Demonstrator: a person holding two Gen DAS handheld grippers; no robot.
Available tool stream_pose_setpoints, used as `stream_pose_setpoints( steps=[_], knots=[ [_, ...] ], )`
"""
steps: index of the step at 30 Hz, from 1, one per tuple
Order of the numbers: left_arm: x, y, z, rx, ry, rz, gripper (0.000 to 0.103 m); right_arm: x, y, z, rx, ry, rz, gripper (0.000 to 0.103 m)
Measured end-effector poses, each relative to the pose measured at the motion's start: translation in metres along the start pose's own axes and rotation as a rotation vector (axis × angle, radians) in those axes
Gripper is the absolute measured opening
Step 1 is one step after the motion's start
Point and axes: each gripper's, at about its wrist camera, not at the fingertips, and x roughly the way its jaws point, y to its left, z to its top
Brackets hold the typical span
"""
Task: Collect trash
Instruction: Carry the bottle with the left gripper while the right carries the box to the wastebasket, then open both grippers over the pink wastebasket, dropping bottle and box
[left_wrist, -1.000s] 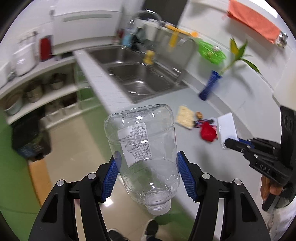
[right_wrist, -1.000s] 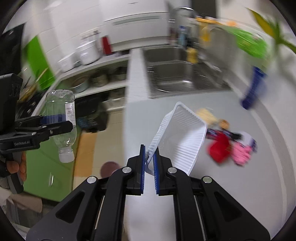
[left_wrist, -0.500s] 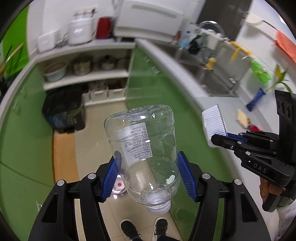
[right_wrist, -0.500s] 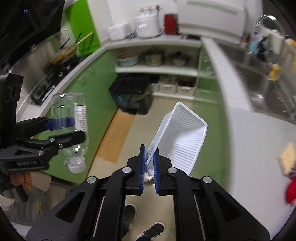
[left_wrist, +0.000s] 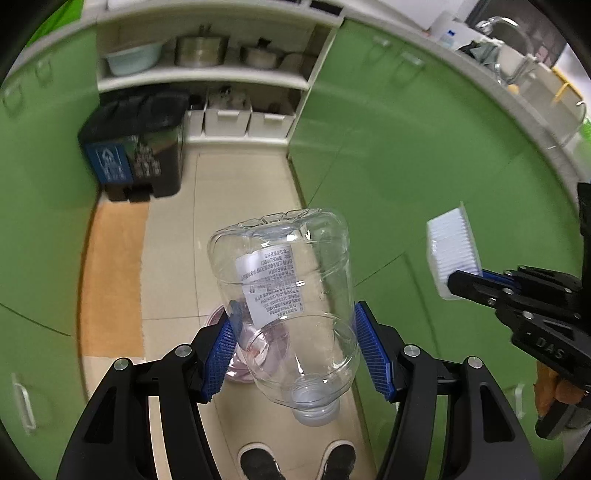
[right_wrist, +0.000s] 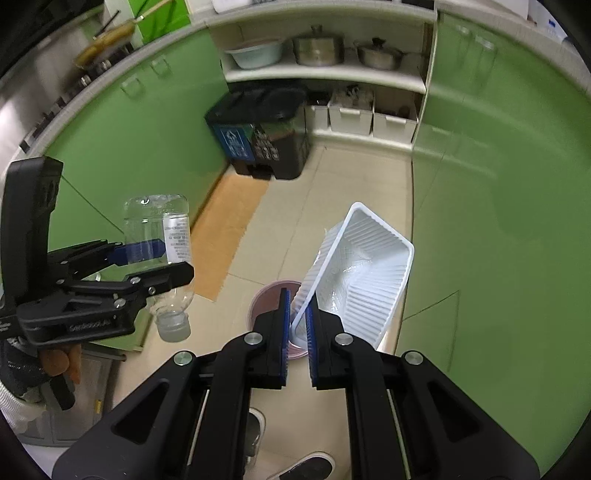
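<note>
Swung away from the worktop, down toward the floor, both loads carried along.
Left fingers (left_wrist: 297, 352) half open, squeezing clear bottle (left_wrist: 286, 295); right fingers (right_wrist: 296, 325) shut on white tray (right_wrist: 364, 269) rim. Might slip: thin rim, smooth bottle, pink bin (right_wrist: 271, 295) small.

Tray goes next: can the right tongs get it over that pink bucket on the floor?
Probably yes: the pink bucket sits open just below the right tongs gripping the white tray, nothing between.
</note>
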Motion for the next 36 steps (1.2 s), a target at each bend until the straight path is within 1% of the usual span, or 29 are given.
stream_pose_setpoints(
  steps=[4,5,6,7,8,9,10,12,16,21,27,29,30,31,32,33,34,35,36],
  knots=[
    [0.039,0.021,-0.011,-0.011,0.013,-0.007,0.062,0.042,-0.009,-0.014,-0.004,0.021,-0.010,0.008],
    [0.047,0.025,-0.013,-0.013,0.016,-0.007,0.063,0.047,-0.011,-0.015,-0.004,0.023,-0.011,0.008],
    [0.057,0.030,-0.014,-0.021,0.021,-0.005,0.067,0.055,-0.014,-0.017,-0.004,0.027,-0.013,0.008],
    [0.062,0.032,-0.015,-0.029,0.024,-0.005,0.088,0.060,-0.016,-0.017,-0.004,0.031,-0.013,0.008],
    [0.067,0.035,-0.016,-0.034,0.020,0.002,0.097,0.068,-0.019,-0.019,-0.004,0.036,-0.012,0.008],
    [0.071,0.037,-0.017,-0.031,0.011,0.006,0.097,0.071,-0.019,-0.020,-0.004,0.040,-0.012,0.008],
    [0.076,0.039,-0.016,-0.025,0.021,0.021,0.097,0.077,-0.020,-0.021,-0.005,0.046,-0.011,0.008],
    [0.082,0.042,-0.016,-0.025,0.032,0.027,0.098,0.087,-0.021,-0.022,-0.009,0.056,-0.004,0.008],
    [0.083,0.053,-0.014,-0.036,0.034,0.051,0.098,0.102,-0.019,-0.021,-0.023,0.074,0.011,0.008],
    [0.074,0.072,-0.015,-0.060,0.034,0.066,0.098,0.122,-0.006,-0.017,-0.047,0.100,0.046,0.008],
    [0.056,0.095,-0.016,-0.087,0.014,0.103,0.098,0.148,0.017,-0.011,-0.096,0.130,0.096,0.008],
    [0.052,0.102,-0.017,-0.095,0.006,0.109,0.098,0.158,0.024,-0.008,-0.111,0.140,0.106,0.010],
    [0.051,0.104,-0.017,-0.099,0.002,0.111,0.098,0.163,0.026,-0.007,-0.113,0.142,0.106,0.013],
    [0.049,0.108,-0.018,-0.104,-0.004,0.115,0.098,0.167,0.028,-0.007,-0.111,0.144,0.108,0.038],
    [0.048,0.111,-0.019,-0.107,-0.008,0.120,0.098,0.171,0.028,-0.006,-0.103,0.142,0.115,0.059],
    [0.047,0.113,-0.020,-0.112,-0.010,0.122,0.098,0.172,0.028,-0.006,-0.096,0.136,0.123,0.089],
    [0.047,0.115,-0.020,-0.117,-0.010,0.123,0.098,0.174,0.028,-0.006,-0.090,0.126,0.138,0.091],
    [0.047,0.117,-0.021,-0.121,-0.010,0.124,0.098,0.175,0.029,-0.006,-0.094,0.133,0.133,0.092],
    [0.046,0.117,-0.021,-0.123,-0.011,0.126,0.098,0.177,0.030,-0.006,-0.097,0.139,0.125,0.096]
  ],
)
